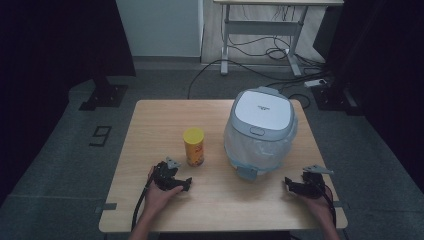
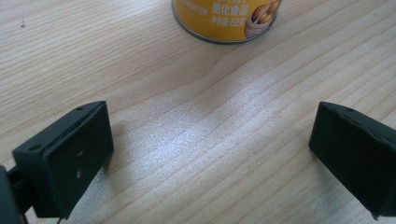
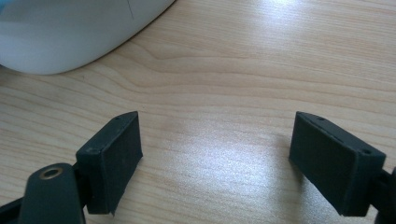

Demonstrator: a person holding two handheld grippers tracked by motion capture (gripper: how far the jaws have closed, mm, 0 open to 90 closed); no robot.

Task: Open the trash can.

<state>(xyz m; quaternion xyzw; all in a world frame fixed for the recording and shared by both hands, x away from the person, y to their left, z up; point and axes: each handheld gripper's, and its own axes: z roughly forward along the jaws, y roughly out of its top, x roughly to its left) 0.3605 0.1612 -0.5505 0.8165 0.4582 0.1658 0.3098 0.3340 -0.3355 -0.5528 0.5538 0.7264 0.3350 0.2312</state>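
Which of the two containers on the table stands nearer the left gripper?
The yellow can, just ahead of the left gripper; the white bin stands farther right.

A pale wooden worktop (image 1: 150,125) stands on a grey floor (image 1: 60,165). Behind it are a white desk frame (image 1: 260,25), loose black cables (image 1: 250,65) and dark curtains (image 1: 45,45).

Pale wood-grain table (image 1: 150,130), matt with a soft sheen where the light hits. The yellow can (image 1: 193,146) has a glossy printed wrap and a metal-looking bottom rim. The bin (image 1: 260,131) is smooth white and grey plastic, lined with a thin crinkly plastic bag.
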